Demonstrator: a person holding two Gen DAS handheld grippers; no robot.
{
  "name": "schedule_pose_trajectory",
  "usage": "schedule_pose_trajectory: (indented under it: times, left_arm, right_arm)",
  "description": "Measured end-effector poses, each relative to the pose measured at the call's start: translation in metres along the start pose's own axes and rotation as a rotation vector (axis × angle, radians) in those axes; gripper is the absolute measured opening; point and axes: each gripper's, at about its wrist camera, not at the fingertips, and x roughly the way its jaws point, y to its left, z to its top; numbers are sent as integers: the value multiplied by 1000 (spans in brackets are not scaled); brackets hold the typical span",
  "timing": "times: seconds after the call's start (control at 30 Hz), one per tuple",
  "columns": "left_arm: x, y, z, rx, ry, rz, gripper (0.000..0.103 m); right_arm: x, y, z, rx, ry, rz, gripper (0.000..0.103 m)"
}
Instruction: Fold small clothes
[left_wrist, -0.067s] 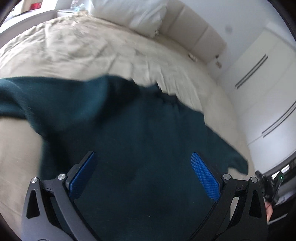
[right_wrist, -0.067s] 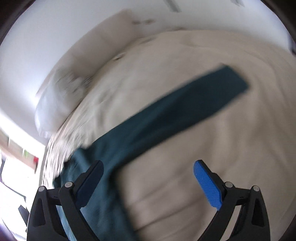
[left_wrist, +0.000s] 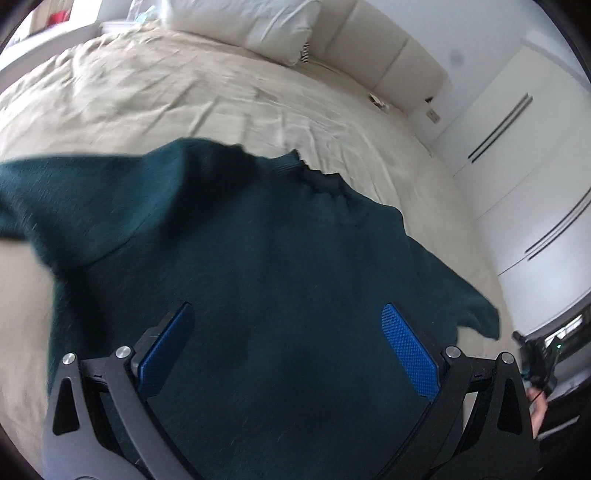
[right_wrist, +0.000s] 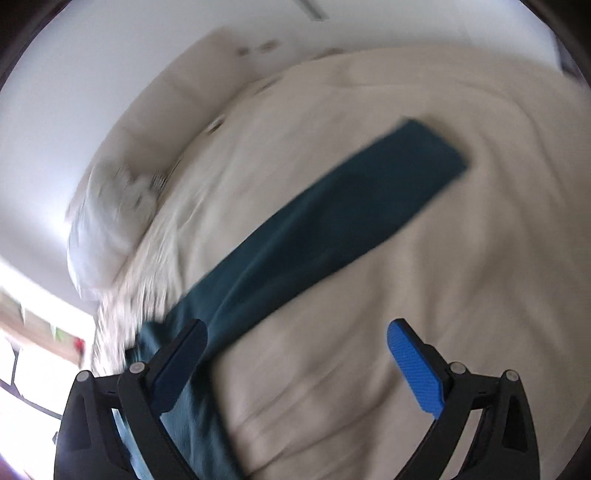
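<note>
Little had shifted: from the left wrist, the sweater (left_wrist: 258, 266) lay spread on the bed (left_wrist: 184, 92), the left gripper (left_wrist: 288, 347) wide and empty above it, likely choosing a hold. From the right wrist, the right gripper (right_wrist: 295, 362) gaped too, near a straight sleeve (right_wrist: 351, 206); pillow (right_wrist: 107, 229), white wall behind.

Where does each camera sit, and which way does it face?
Left wrist: on the left hand-held gripper, open, facing down at a sweater on the bed towards the pillow.
Right wrist: on the right hand-held gripper, open, over the sweater's sleeve.
Shared: sweater, bed, pillow.
</note>
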Motion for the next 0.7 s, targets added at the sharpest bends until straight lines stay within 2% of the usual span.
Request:
schedule_pose_trajectory:
  times: [0.1,0.17,0.33,0.4,0.47,0.5,0.57,0.6,0.63,0.7]
  left_arm:
    - [17,-15,4,48,-6,26,102]
    - [39,-18,13,69,19,35,102]
    - [88,-23,18,55,95,36,102]
    - [97,-24,16,40,118,38,102]
    - [98,-29,13,65,118,49,102]
    - [98,-31,12,75,122,45,102]
    - [89,-33,8,83,115,9,102]
    - [85,-31,7,89,104,2,102]
    - [81,-29,6,92,91,4,102]
    - [76,-20,2,67,88,-11,102]
  right_arm:
    - [12,-39,29,152,-29,27,100]
    - [26,-62,45,262,-49,48,99]
    - [55,-58,74,281,-90,20,100]
    - [63,-57,86,307,-109,36,100]
    - [67,-60,99,332,-128,51,95]
    - [70,-62,104,341,-136,54,90]
    - [70,-63,110,335,-155,54,72]
    - [73,-59,114,294,-150,50,52]
    - [75,-52,117,238,-135,20,41]
    - [74,-32,117,112,-131,-39,34]
